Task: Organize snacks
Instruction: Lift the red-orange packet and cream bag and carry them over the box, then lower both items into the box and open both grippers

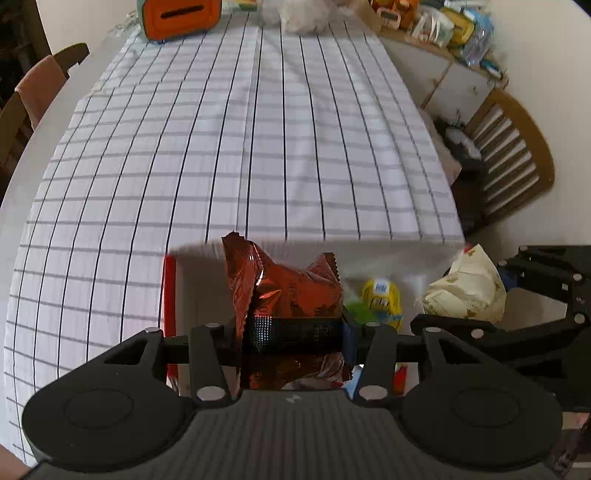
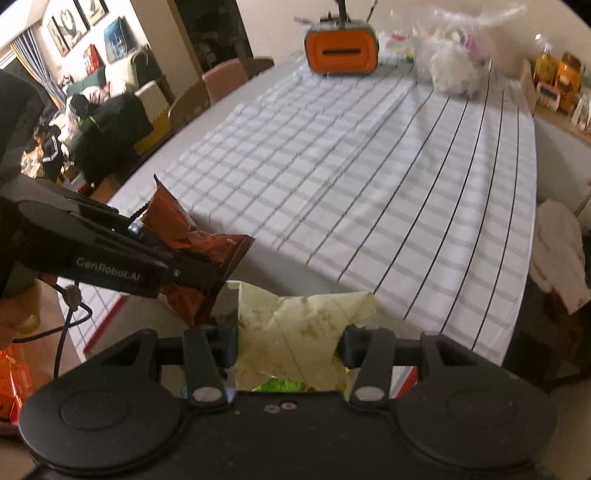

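Observation:
My left gripper is shut on a crinkled brown snack bag and holds it over a white box with a red rim at the table's near edge. The brown bag also shows in the right wrist view, held by the left gripper. My right gripper is shut on a pale yellow-cream snack bag. That bag also shows in the left wrist view to the right. A yellow packet and a green one lie in the box.
The table carries a white checked cloth. An orange and teal container and white plastic bags stand at the far end. A wooden chair stands to the right, and other chairs to the left.

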